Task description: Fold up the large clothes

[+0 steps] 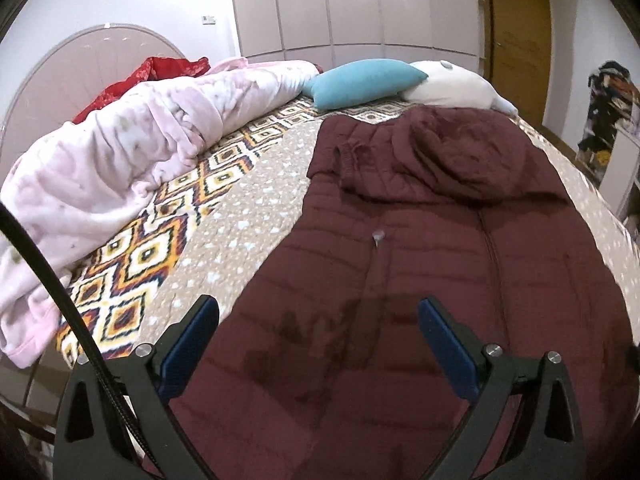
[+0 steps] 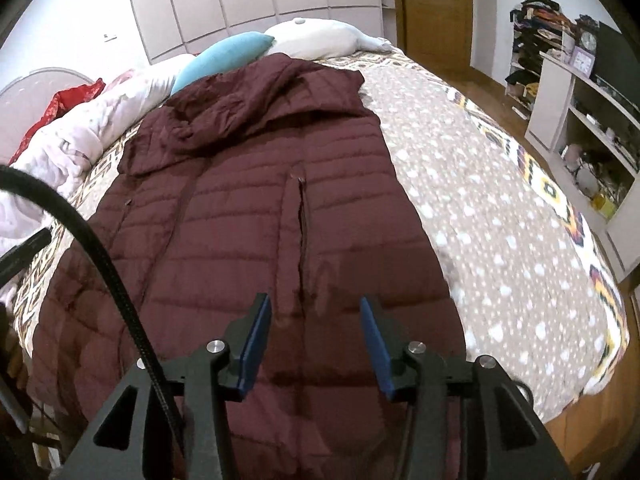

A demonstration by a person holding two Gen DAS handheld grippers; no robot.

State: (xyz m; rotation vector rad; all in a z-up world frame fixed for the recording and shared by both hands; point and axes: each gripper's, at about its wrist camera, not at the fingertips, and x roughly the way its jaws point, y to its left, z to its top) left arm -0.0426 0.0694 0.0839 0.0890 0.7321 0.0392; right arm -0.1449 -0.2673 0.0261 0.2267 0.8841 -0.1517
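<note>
Lying flat on the bed, a maroon quilted puffer coat is spread front-up, hood at the far end, hem at the near end. Left tool: blue-padded fingers spread wide, nothing between them, held above the coat's lower left portion, with a pocket zip running away just beyond the gap. Right tool: fingers likewise spread, nothing gripped, held above the coat's lower right portion; a partly open pocket slit runs away from the gap toward the far end. Whether either tool touches the fabric cannot be told. Bedspread: beige with pale spots, diamond-patterned border. Left of the coat, a bunched pink blanket with a red cloth behind it. At the far end, a teal cushion and a white plush pillow, just beyond the hood. Right of the bed, a white shelf unit with assorted items; behind, a wardrobe and wooden door.
</note>
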